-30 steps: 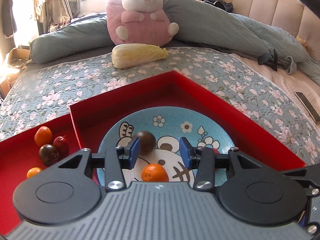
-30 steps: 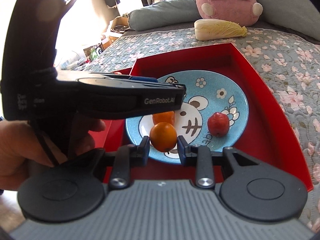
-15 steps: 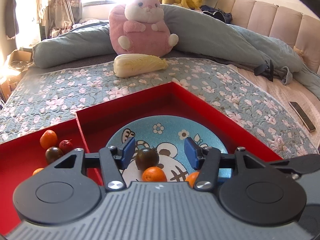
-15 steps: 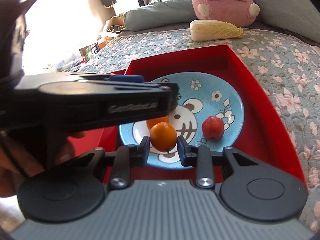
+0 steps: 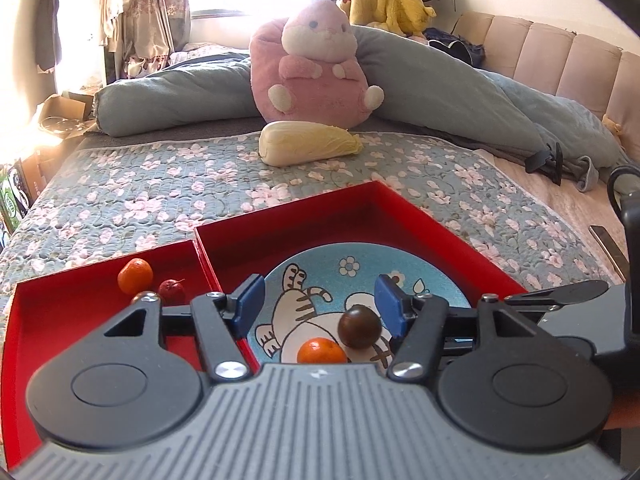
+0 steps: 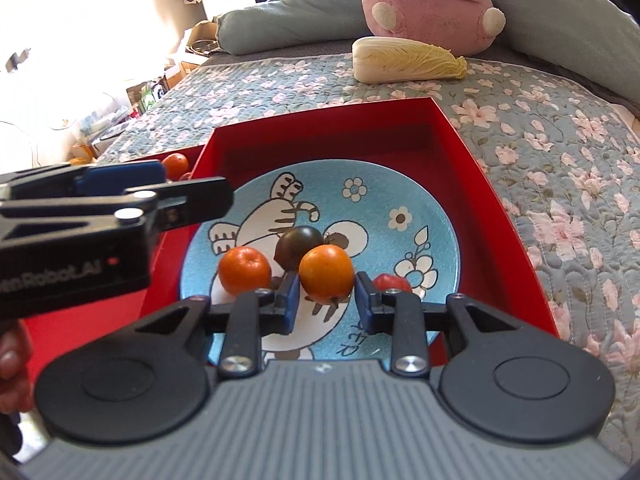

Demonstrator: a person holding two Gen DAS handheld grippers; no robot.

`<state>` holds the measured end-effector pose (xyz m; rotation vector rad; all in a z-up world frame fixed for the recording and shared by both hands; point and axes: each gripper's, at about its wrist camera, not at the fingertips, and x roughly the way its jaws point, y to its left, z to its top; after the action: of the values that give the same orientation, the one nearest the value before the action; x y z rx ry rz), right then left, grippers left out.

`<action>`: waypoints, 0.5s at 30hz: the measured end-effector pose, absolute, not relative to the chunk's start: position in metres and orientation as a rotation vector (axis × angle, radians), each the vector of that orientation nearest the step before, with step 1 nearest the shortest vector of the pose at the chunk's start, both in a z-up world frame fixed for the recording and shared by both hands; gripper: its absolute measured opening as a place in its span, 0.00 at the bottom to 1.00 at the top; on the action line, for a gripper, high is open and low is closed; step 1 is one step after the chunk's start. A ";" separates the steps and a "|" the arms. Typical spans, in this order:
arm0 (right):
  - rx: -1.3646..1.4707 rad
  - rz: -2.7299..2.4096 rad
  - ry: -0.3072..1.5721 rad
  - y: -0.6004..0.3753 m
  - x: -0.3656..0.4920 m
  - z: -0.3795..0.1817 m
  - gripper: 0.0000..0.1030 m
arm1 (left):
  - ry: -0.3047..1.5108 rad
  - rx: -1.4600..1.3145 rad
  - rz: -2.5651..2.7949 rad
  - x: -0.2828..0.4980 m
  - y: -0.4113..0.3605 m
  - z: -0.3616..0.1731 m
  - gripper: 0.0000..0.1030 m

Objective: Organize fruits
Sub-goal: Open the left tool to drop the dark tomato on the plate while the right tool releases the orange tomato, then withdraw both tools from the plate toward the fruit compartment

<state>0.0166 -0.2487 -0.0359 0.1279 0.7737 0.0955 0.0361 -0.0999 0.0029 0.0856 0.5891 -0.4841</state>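
Orange fruit (image 6: 326, 274) sits clenched in the right gripper (image 6: 325, 300) above the blue plate (image 6: 432, 216); released carelessly, it could knock the dark fruit (image 6: 298, 244). The left gripper (image 5: 318, 306) is opening, empty.

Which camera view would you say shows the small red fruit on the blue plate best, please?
The right wrist view shows it, though only partly: the red fruit sits on the blue plate, half hidden behind the right tool. The left wrist view does not show it; the left tool's body covers that part of the plate.
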 end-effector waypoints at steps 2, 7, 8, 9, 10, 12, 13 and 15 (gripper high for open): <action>0.126 0.092 0.774 -0.248 0.017 -0.037 0.33 | 0.590 0.084 -0.481 0.036 -0.099 0.003 0.64; 0.111 0.089 0.777 -0.246 0.019 -0.037 0.33 | 0.592 0.078 -0.466 0.036 -0.095 0.004 0.65; 0.107 0.085 0.777 -0.245 0.019 -0.037 0.33 | 0.592 0.077 -0.462 0.036 -0.094 0.004 0.65; 0.103 0.082 0.777 -0.244 0.019 -0.037 0.33 | 0.593 0.075 -0.459 0.036 -0.093 0.005 0.65; 0.099 0.080 0.778 -0.243 0.020 -0.036 0.33 | 0.594 0.073 -0.456 0.036 -0.092 0.005 0.65; 0.093 0.074 0.778 -0.243 0.020 -0.036 0.33 | 0.594 0.071 -0.451 0.035 -0.090 0.005 0.65; 0.090 0.070 0.777 -0.242 0.019 -0.036 0.33 | 0.594 0.070 -0.451 0.034 -0.089 0.005 0.65; 0.092 0.067 0.773 -0.242 0.018 -0.035 0.41 | 0.594 0.071 -0.449 0.034 -0.089 0.005 0.65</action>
<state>0.0181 -0.2425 -0.0347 0.0924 0.7725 0.0669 0.0337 -0.0885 0.0054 0.0706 0.5940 -0.4494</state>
